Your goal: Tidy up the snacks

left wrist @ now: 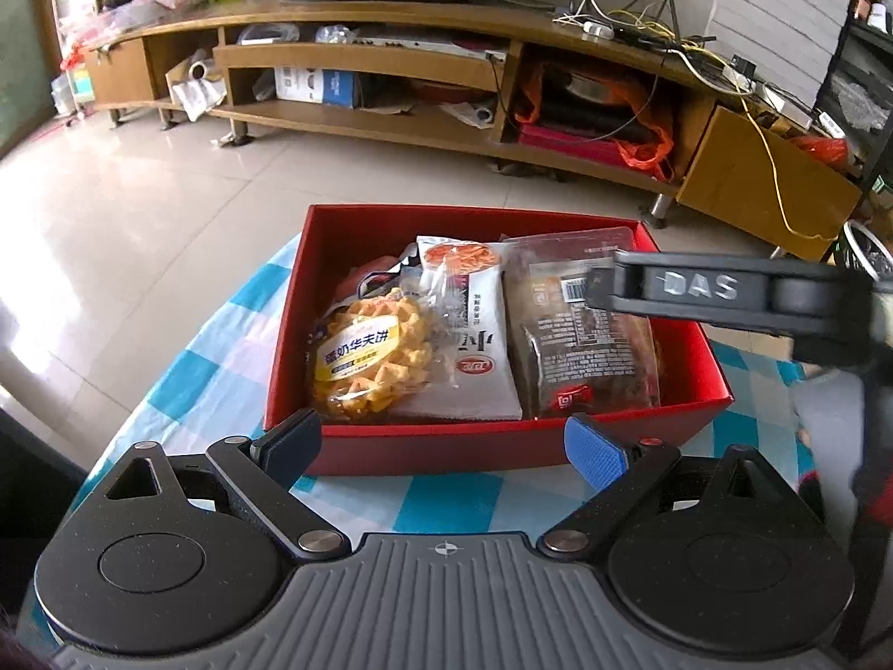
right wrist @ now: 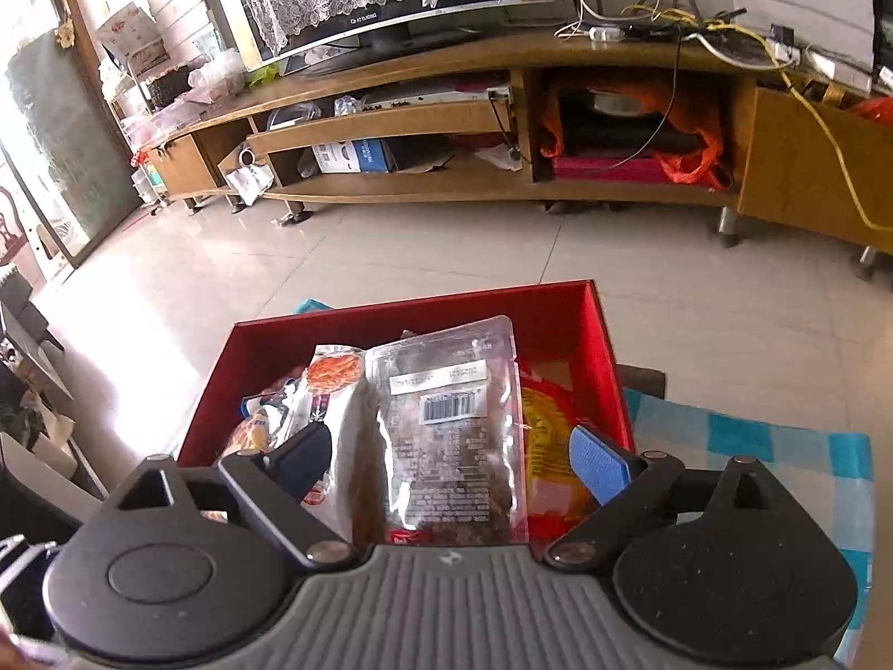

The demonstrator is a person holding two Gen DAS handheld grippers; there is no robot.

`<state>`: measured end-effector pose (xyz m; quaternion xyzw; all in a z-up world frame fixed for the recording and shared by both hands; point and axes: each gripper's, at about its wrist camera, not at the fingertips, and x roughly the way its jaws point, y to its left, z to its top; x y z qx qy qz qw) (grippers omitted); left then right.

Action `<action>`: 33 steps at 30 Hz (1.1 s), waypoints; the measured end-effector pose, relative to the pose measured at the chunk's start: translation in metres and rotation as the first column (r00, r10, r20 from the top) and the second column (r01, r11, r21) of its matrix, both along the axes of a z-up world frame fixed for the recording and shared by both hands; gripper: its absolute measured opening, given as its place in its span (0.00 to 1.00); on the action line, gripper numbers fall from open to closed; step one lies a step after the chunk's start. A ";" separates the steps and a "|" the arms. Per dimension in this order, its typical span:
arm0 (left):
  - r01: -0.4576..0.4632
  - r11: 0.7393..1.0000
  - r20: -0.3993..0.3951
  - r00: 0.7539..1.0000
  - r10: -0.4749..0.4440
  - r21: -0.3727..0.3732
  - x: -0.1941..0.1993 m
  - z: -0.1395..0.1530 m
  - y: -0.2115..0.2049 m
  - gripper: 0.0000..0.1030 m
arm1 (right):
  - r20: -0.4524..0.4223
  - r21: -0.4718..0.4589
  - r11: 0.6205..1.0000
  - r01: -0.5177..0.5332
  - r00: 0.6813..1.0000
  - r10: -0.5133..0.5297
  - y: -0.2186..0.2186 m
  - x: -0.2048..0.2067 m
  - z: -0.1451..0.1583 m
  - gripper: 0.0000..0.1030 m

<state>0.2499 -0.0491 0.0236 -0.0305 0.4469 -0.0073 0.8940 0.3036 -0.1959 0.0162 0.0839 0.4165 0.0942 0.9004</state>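
**Inside the red box, packets lie side by side while both grippers stand open**

Inside the red box (left wrist: pixel 491 435) the snacks lie flat in a row, which looks like the point of the tidying: each packet can be seen and reached. On the left lies the waffle packet (left wrist: pixel 371 360), with a red-edged wrapper partly tucked behind it. Next to it sits the white sachet (left wrist: pixel 474 340), and then the clear brown packet (left wrist: pixel 591 346), barcode side up. The right wrist view shows this clear packet lying over a yellow-and-red packet (right wrist: pixel 550 446) against the right wall, so that side is stacked, not single.

The right gripper (right wrist: pixel 452 458) hangs over the clear brown packet, its jaws standing wide on either side of the packet's near end, with neither pad pressing on it; it holds nothing. That fits a packet set down and released.

The left gripper (left wrist: pixel 449 444) waits at the box's near wall, jaws wide and empty, outside the box; I judge it is kept clear of the other arm.

Beneath the box a blue-and-white checked cloth (left wrist: pixel 223 357) covers the table, and beyond it lie the tiled floor and a cluttered TV stand (left wrist: pixel 390 56).
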 end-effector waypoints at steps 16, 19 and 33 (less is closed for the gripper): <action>-0.014 0.999 0.000 1.000 0.014 0.051 -0.011 -0.003 0.004 0.97 | -0.028 -0.064 0.994 0.086 0.996 -0.088 -0.022 -0.064 0.005 0.91; -0.012 0.998 0.014 1.000 0.011 0.059 -0.016 0.000 0.003 0.98 | -0.025 -0.071 0.993 0.099 0.995 -0.101 -0.027 -0.075 0.008 0.91; 0.010 0.995 0.038 0.999 -0.013 0.103 -0.042 0.004 -0.008 0.98 | -0.026 -0.090 0.993 0.081 0.996 -0.084 -0.023 -0.118 0.012 0.92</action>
